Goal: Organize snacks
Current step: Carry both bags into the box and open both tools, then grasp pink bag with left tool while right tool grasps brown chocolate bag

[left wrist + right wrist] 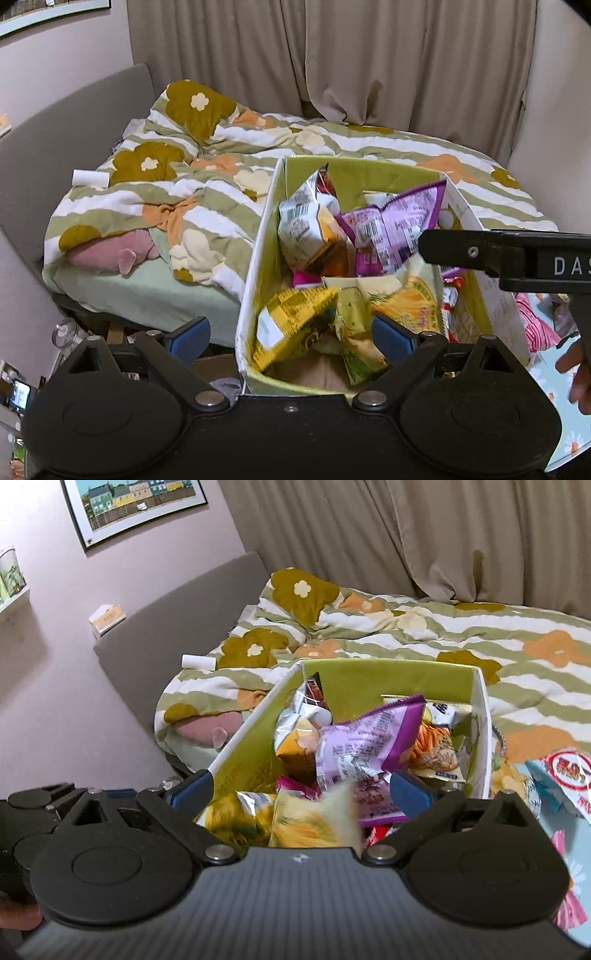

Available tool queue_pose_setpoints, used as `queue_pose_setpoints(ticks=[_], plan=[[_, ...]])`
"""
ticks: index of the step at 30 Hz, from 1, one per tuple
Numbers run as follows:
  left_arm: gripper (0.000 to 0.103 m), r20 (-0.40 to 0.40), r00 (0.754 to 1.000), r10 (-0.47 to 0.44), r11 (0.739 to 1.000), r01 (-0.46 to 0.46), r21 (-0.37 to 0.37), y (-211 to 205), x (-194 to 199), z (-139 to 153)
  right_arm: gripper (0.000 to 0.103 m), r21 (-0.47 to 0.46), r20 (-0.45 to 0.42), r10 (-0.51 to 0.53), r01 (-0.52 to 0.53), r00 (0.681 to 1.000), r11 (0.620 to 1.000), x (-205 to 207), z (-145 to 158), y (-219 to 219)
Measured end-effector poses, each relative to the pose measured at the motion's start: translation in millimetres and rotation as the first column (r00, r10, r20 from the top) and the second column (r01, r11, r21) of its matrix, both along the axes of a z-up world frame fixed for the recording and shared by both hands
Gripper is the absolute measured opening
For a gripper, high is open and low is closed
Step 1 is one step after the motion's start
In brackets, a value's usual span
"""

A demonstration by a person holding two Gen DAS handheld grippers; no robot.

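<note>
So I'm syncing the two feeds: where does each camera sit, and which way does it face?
Left wrist: on the left gripper, looking down into the snack box; its open fingers, the right gripper's body and a hand show.
Right wrist: on the right gripper, over the same box; its open fingers show.
Shared: box, purple bag, bed, curtain.

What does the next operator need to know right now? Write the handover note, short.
Left hand-held gripper: open, empty, over the near end of the box.
Right hand-held gripper: open, empty, above the box.
Green-lined box sits beside the bed, holding many packets: a purple bag on top, a white bag at its left, yellow bags at the near end.
Left: a red-and-white packet and some pink packaging lie outside, right of the box.
</note>
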State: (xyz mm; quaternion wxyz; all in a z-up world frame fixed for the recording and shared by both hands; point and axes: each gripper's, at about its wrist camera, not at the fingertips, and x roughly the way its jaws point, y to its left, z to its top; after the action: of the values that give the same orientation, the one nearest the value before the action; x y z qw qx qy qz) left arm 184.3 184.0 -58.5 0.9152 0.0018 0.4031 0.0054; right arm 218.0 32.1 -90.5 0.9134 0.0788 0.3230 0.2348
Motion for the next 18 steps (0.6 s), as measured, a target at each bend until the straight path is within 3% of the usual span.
queue_pose_setpoints(ticks=[12, 18], plan=[[0.097, 0.053, 0.998, -0.024, 1.0, 0.025, -0.014, -6, -14, 18, 0.103, -0.037, 0.024, -0.05, 0.05, 0.998, 0.998, -20, 9, -20], [0.097, 0.104, 0.989, -0.105, 0.994, 0.108, -0.02, -19, -22, 37, 0.103, -0.053, 0.055, -0.129, 0.132, 0.99, 0.99, -48, 29, -39]])
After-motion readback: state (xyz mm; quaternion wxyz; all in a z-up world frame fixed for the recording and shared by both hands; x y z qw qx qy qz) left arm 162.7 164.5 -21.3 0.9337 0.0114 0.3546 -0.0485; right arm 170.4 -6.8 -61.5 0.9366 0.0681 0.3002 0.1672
